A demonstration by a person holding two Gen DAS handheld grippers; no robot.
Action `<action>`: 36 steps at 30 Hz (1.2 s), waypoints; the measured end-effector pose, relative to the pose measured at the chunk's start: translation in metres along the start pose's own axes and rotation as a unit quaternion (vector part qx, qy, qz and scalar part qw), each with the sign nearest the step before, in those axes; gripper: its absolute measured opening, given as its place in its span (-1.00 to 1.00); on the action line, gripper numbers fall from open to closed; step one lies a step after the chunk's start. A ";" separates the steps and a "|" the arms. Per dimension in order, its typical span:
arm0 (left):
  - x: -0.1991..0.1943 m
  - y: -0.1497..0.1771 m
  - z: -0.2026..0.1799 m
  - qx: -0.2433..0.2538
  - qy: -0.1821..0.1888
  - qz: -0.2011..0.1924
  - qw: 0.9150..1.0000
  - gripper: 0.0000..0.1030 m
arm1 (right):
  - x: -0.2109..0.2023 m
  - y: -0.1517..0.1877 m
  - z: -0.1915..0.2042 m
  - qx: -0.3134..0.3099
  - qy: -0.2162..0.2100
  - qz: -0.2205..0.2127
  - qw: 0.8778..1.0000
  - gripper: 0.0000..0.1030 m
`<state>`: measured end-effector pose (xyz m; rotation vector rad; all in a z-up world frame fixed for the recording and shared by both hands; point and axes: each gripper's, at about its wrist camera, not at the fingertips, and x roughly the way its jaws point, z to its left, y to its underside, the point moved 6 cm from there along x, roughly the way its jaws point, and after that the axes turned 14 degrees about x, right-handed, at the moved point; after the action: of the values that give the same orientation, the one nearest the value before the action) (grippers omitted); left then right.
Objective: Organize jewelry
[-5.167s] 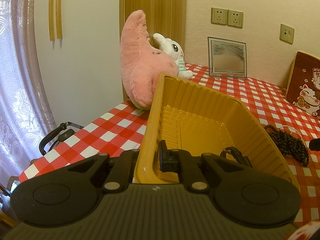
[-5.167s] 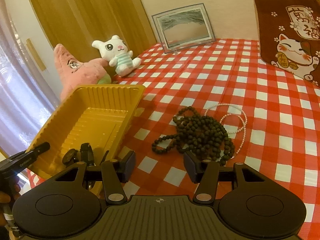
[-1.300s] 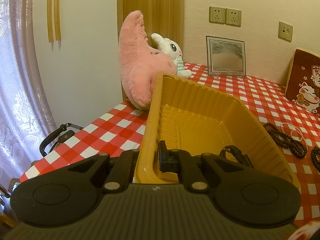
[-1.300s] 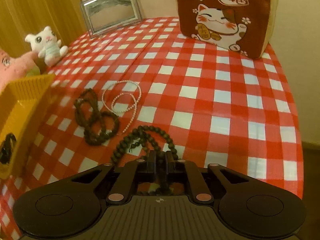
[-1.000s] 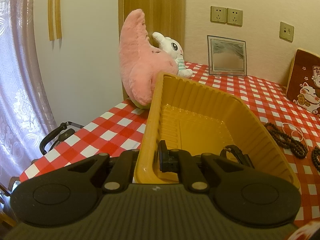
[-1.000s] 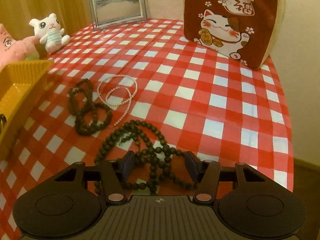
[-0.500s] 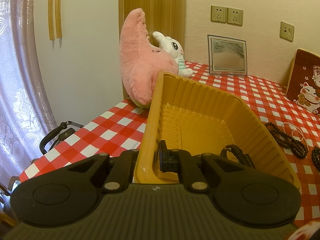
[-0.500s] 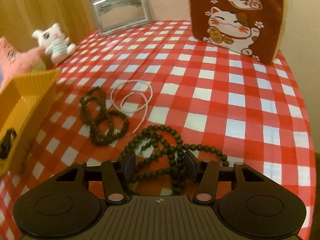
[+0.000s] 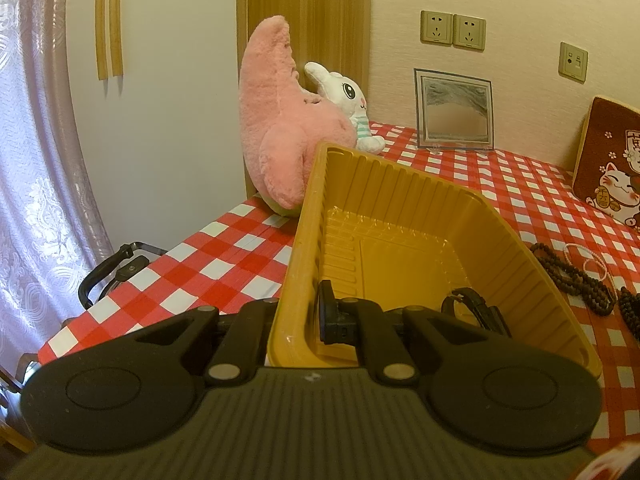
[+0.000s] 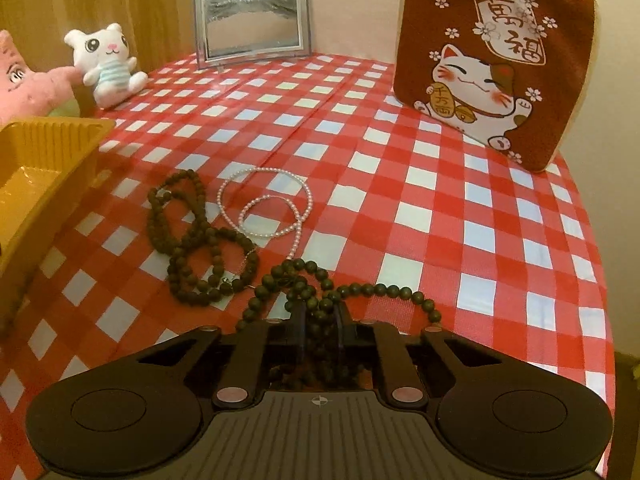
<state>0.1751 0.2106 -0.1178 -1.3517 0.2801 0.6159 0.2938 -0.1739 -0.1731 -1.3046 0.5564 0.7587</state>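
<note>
My left gripper [image 9: 298,320] is shut on the near left wall of a yellow plastic tray [image 9: 404,200] and holds it tilted on the red checked table. A dark watch or bracelet [image 9: 476,310] lies inside the tray's near corner. My right gripper [image 10: 322,330] is shut on a strand of a dark bead necklace [image 10: 360,290] that trails over the cloth. A second dark bead necklace [image 10: 196,240] and a white pearl necklace [image 10: 266,204] lie just beyond, to the left. The tray's corner [image 10: 48,148] shows at the left of the right wrist view.
A pink plush [image 9: 280,140] and a white plush rabbit [image 9: 348,100] stand behind the tray. A framed picture [image 10: 252,22] leans on the back wall. A brown lucky-cat cushion [image 10: 492,60] stands at the back right. The table's right edge [image 10: 600,280] is close.
My right gripper has closed on the dark bead necklace; half a second ago its fingers were open around it. The left gripper and tray have stayed still.
</note>
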 end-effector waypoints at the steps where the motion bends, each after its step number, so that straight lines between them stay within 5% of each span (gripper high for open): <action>1: 0.000 0.001 0.000 0.000 0.000 0.000 1.000 -0.87 | -0.005 -0.002 0.000 0.001 -0.009 -0.011 1.000 -0.88; 8: 0.000 0.001 0.000 0.000 0.000 0.000 1.000 -0.87 | -0.029 -0.015 0.003 0.018 -0.038 -0.030 0.999 -0.88; 15: 0.000 0.001 0.000 0.000 0.000 0.000 1.000 -0.87 | -0.095 -0.059 0.007 0.037 -0.094 -0.098 0.990 -0.88; 36: 0.000 0.000 -0.001 0.004 0.008 -0.003 1.000 -0.88 | -0.295 -0.192 0.047 -0.032 -0.203 -0.290 0.935 -0.88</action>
<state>0.1750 0.2099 -0.1183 -1.3489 0.2912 0.5986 0.2479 -0.1975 0.1784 -1.2352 -0.1897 0.5260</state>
